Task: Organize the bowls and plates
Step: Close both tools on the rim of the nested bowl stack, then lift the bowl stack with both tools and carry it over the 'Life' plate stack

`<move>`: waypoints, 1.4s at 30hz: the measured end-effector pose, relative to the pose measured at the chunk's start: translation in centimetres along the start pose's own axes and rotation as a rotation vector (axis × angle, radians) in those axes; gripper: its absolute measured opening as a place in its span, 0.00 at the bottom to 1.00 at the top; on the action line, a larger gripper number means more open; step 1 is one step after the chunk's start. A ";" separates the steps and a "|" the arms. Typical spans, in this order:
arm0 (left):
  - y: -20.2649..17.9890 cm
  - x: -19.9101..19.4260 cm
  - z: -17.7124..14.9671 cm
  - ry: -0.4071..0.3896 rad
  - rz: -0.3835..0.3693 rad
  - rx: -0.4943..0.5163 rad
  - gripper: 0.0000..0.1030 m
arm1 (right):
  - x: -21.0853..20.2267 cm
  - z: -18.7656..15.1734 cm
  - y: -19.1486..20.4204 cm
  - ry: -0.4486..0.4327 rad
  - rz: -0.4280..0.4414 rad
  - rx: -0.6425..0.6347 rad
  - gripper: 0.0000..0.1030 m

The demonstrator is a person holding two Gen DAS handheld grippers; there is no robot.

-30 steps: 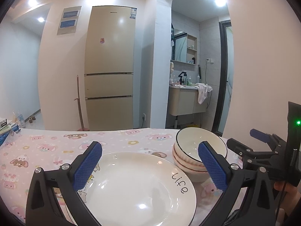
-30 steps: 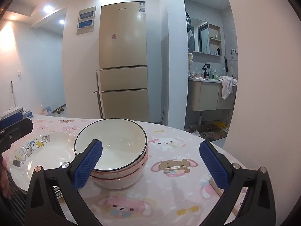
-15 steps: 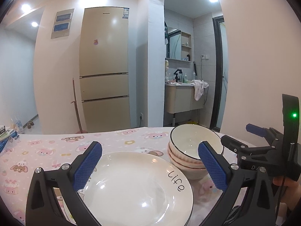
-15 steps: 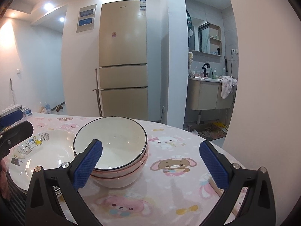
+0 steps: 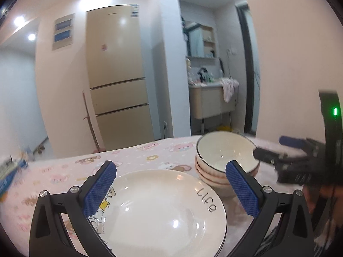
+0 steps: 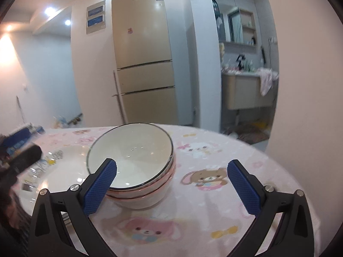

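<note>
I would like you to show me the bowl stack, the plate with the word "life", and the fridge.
bowl stack (image 6: 130, 158): right wrist view, inside of the top bowl.
plate (image 5: 158, 209): left wrist view, bare middle.
fridge (image 6: 143, 42): right wrist view, upper door.

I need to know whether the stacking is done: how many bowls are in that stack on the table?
3 bowls, by the rims that show, nested in one stack on the pink tablecloth just right of the plate. A fourth underneath cannot be ruled out.

Beige fridge (image 6: 143, 60) against wall; towel (image 6: 267, 79) over vanity (image 6: 242, 92); cartoon tablecloth (image 6: 214, 192)
</note>
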State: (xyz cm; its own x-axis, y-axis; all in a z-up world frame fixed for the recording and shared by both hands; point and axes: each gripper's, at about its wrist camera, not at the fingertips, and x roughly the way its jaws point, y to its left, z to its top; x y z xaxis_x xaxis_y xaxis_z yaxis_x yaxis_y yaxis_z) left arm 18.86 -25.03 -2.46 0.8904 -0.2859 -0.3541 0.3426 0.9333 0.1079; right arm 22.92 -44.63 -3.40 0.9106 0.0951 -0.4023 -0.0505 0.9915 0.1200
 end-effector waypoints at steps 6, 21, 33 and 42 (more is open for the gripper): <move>1.1 2.3 3.6 0.149 -0.108 -0.104 1.00 | 0.0 1.6 -2.9 0.051 0.185 0.192 1.00; 1.0 14.9 7.3 0.588 -0.292 -0.336 0.81 | 6.3 0.7 -6.2 0.307 0.340 0.583 0.90; 0.2 18.9 4.0 0.735 -0.276 -0.342 0.31 | 8.8 -2.1 -6.6 0.433 0.437 0.658 0.58; 0.5 20.1 2.9 0.779 -0.379 -0.437 0.34 | 10.0 -3.1 -6.1 0.474 0.381 0.663 0.49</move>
State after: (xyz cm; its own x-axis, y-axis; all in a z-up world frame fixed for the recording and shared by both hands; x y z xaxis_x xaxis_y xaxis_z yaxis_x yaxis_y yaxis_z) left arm 37.77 -30.94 -6.80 0.2420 -0.5066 -0.8275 0.2843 0.8525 -0.4387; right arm 31.11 -49.48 -10.97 0.6082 0.5791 -0.5428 0.0666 0.6442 0.7619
